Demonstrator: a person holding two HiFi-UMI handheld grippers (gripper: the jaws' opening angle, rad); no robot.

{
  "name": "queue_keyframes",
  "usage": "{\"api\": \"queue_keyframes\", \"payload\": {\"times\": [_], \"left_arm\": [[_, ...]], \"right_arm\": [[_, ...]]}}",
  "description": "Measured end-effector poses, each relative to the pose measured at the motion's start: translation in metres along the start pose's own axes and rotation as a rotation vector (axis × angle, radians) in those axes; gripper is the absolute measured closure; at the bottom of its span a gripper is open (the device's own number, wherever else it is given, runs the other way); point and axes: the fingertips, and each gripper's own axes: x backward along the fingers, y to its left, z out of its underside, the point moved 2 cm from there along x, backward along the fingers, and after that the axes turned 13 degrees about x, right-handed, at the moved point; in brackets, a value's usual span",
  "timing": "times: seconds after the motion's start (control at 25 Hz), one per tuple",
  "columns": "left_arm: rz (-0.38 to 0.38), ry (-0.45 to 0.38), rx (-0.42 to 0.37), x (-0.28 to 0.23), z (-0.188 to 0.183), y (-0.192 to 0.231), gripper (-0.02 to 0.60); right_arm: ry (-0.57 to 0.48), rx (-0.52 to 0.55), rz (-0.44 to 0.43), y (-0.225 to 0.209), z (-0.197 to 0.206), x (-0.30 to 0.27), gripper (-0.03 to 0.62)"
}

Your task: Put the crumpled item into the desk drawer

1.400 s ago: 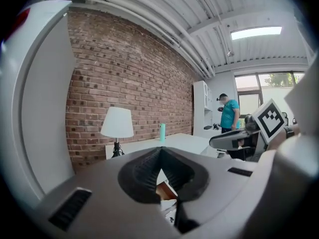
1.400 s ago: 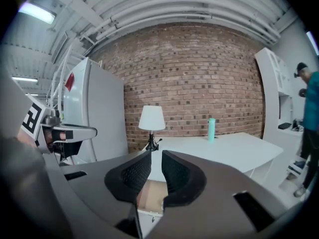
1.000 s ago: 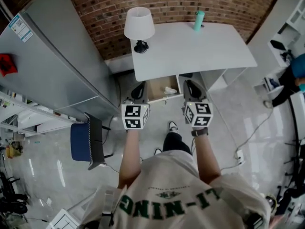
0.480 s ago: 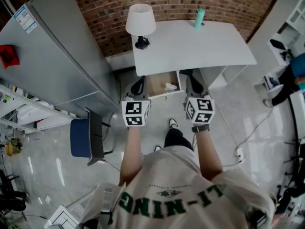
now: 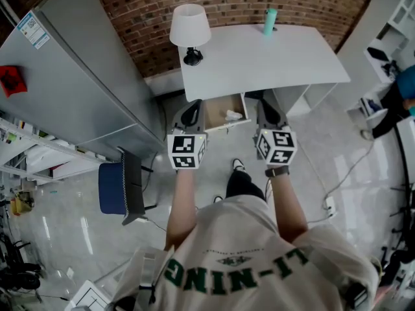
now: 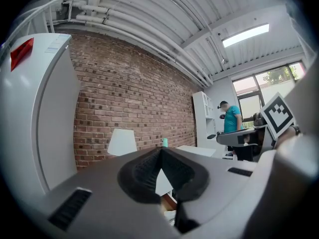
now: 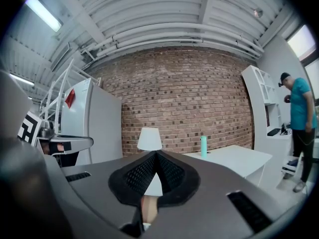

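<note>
The white desk [image 5: 259, 60] has its wooden drawer [image 5: 214, 112] pulled out under the front edge. A white crumpled item [image 5: 233, 116] lies inside the drawer at its right side. My left gripper [image 5: 189, 114] hovers just left of the drawer, and my right gripper [image 5: 266, 112] hovers just right of it. Neither touches the drawer or the item. In the left gripper view the left gripper [image 6: 160, 152] has its jaws together with nothing between them. The right gripper view shows the right gripper [image 7: 156, 154] shut and empty too.
A white lamp [image 5: 189, 28] and a teal bottle [image 5: 270, 21] stand on the desk against the brick wall. A grey refrigerator [image 5: 71, 76] stands at the left, with a blue chair [image 5: 120, 190] in front of it. A person in teal [image 5: 405, 89] is by white shelves at the right.
Both grippers stay at either side of the open drawer. The crumpled item lies in the drawer throughout. Only the view has shifted slightly.
</note>
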Motion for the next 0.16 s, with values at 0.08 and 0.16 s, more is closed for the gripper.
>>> {"api": "queue_keyframes", "payload": {"times": [0.08,0.16], "left_arm": [[-0.001,-0.006,0.005,-0.0051,0.0012,0.0020,0.583],[0.000,-0.008,0.012,-0.0117,0.0032,0.0026,0.583]], "right_arm": [[0.005,0.006,-0.010,0.0007,0.0036,-0.0029,0.591],[0.010,0.016,-0.021,-0.0001,0.0073,-0.0060,0.591]]}}
